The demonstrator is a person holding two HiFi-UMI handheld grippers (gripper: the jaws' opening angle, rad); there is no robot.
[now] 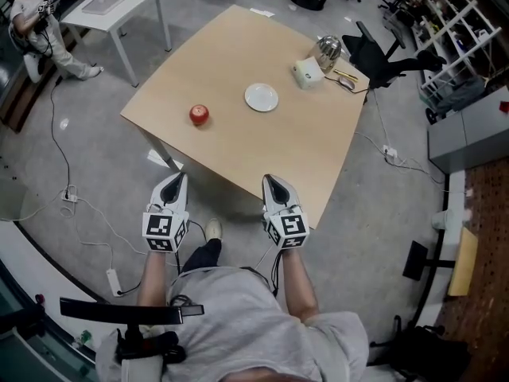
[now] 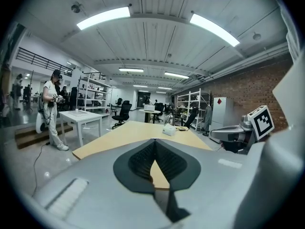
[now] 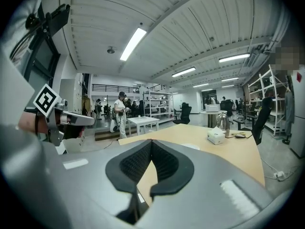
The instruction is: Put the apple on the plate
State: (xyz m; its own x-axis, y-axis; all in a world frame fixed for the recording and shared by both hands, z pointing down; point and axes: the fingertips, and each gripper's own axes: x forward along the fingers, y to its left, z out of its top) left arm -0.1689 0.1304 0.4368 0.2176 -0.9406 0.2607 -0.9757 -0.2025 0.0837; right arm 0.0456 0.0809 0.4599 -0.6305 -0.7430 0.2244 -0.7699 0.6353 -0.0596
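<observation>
A red apple (image 1: 199, 115) lies on the left part of the wooden table (image 1: 238, 54). To its right, near the middle, sits a small white empty plate (image 1: 261, 97). My left gripper (image 1: 182, 174) and right gripper (image 1: 266, 177) hover side by side just short of the table's near edge, both shut with nothing between the jaws. In the left gripper view the closed left gripper (image 2: 155, 140) points along the table and hides the apple. The right gripper view shows the closed right gripper (image 3: 151, 140) and a pale sliver of the plate (image 3: 190, 146) beyond.
A metal kettle (image 1: 328, 50), a white box (image 1: 308, 73) and small items stand at the table's far right corner, with a black office chair (image 1: 386, 54) behind. A white side table (image 1: 111, 10) and a person (image 1: 36, 26) are at the far left. Cables (image 1: 71, 193) lie on the floor.
</observation>
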